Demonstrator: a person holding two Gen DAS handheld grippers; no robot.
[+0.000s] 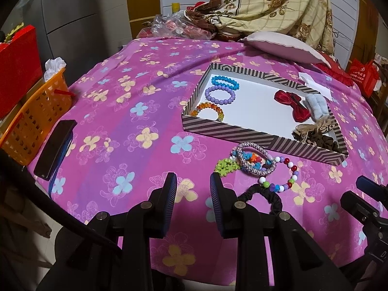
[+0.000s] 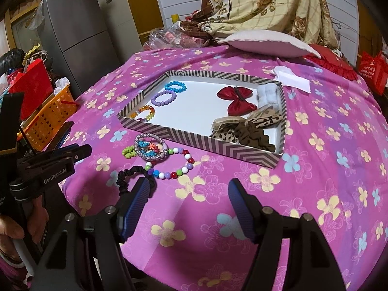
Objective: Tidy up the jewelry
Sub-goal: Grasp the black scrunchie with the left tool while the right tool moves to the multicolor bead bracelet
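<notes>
- Striped cardboard tray (image 2: 245, 156) on the pink flowered cloth (image 2: 315, 194). I count blue (image 2: 175, 86), purple (image 2: 163, 98) and orange bracelets (image 2: 143, 112) at its left end.
- Right end: red bow (image 2: 236, 100), grey-blue fluffy band (image 2: 266, 94), leopard bow (image 2: 245, 123), brown scrunchie (image 2: 254, 137).
- Unsorted pile just outside the tray's near wall: woven bangle (image 2: 150, 148), bead string (image 2: 180, 166), black scrunchie (image 2: 132, 173).
- My left tongs (image 1: 194, 189) half apart, empty; right tongs (image 2: 189, 194) wide, empty.
- Orange basket (image 1: 31, 121) beside the table.

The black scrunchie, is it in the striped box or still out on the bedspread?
Out. The black scrunchie lies on the bedspread, in front of the striped box.
</notes>
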